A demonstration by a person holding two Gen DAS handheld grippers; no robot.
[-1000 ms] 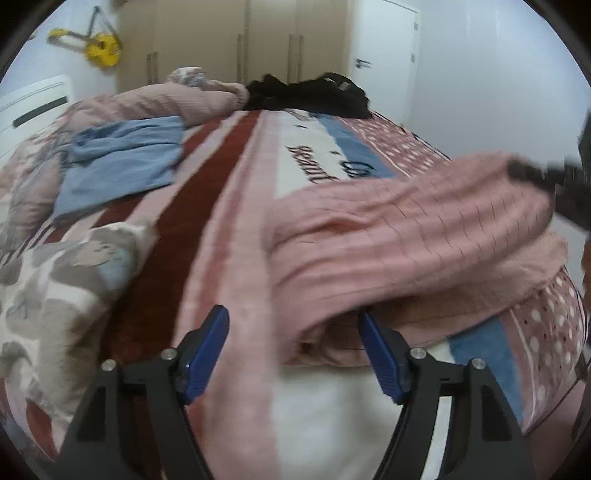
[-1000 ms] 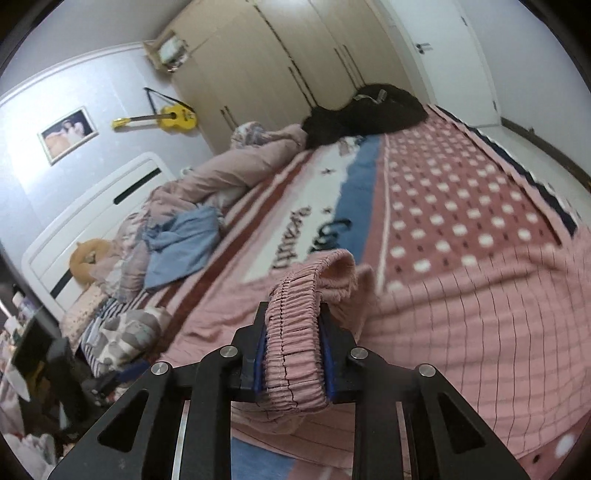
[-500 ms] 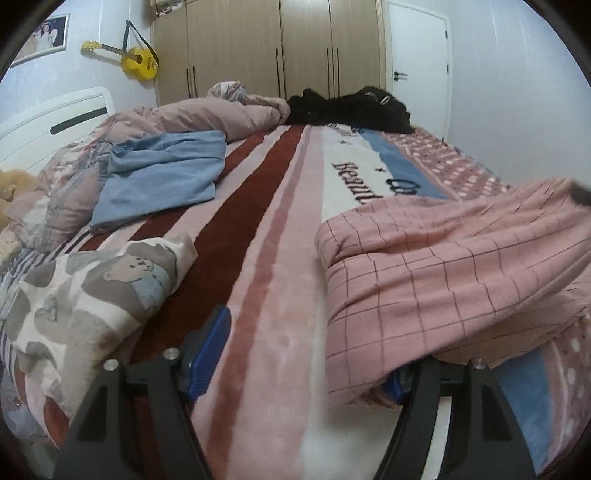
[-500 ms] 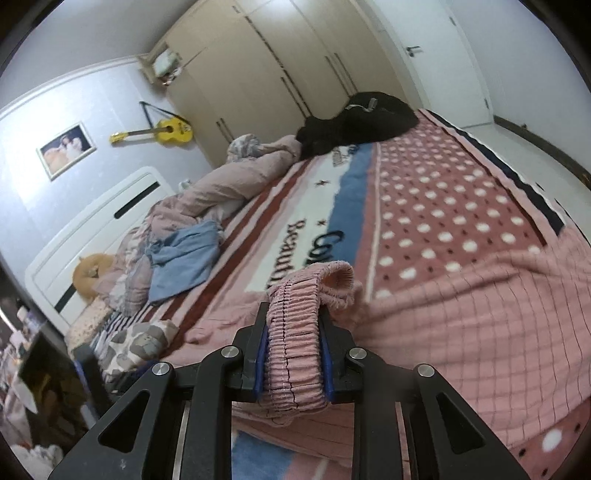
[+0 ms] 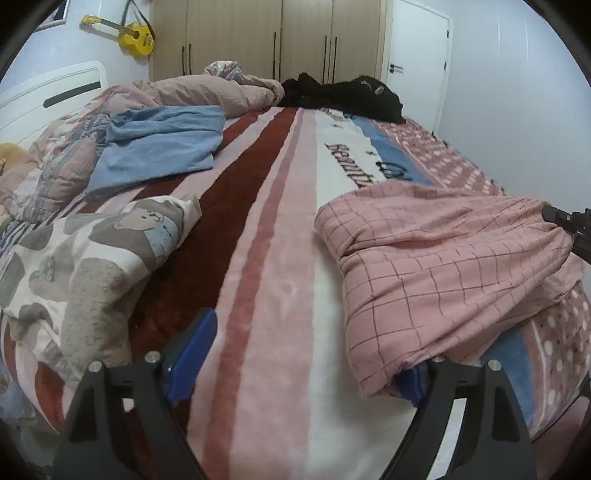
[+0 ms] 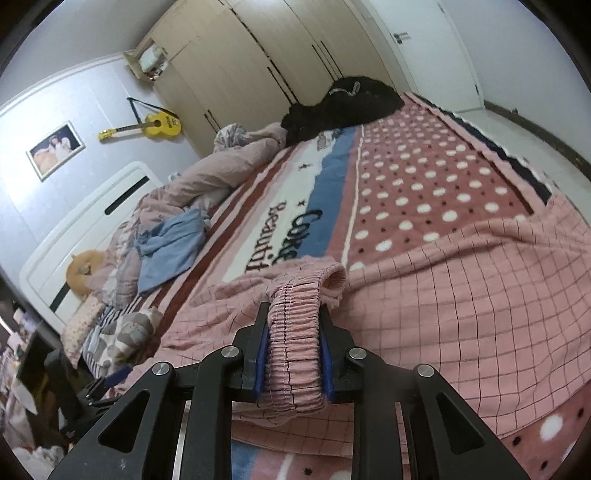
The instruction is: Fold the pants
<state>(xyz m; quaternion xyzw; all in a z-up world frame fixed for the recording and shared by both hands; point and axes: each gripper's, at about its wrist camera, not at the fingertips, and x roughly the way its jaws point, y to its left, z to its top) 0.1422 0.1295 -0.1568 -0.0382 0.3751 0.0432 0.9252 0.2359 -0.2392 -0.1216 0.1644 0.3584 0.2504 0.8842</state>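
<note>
Nearest in the right wrist view, the right gripper point(image 6: 294, 354) pinches the gathered elastic waistband point(image 6: 295, 332) of the pink checked pants point(image 6: 443, 295) between its blue pads point(image 6: 263, 356); the band bunches up and rolls over just past the fingertips. The rest of the pants spreads flat over the near part of the bed, on the striped and dotted blanket point(image 6: 424, 177).

In the left wrist view, the left gripper point(image 5: 299, 354) stands spread wide, its jaws having just been opening. Its left blue pad point(image 5: 192, 354) is bare above the blanket point(image 5: 273, 258); a corner of the pants point(image 5: 443, 266) drapes over the right pad point(image 5: 410, 384), hiding most of it, and nothing is pinched between the two. At the right edge of this view a dark part of the other tool point(image 5: 569, 221) meets the pants' far edge.

To the left lies a bear-print cloth point(image 5: 96, 258). Farther up the bed sit a crumpled blue garment point(image 5: 159, 147) and a bunched pink quilt point(image 5: 207, 92), with a black heap of clothing point(image 5: 343, 96) beyond. At the back stands a closed wardrobe point(image 5: 266, 37), its contents unseen; a yellow guitar point(image 5: 133, 33) hangs on the wall beside it.
</note>
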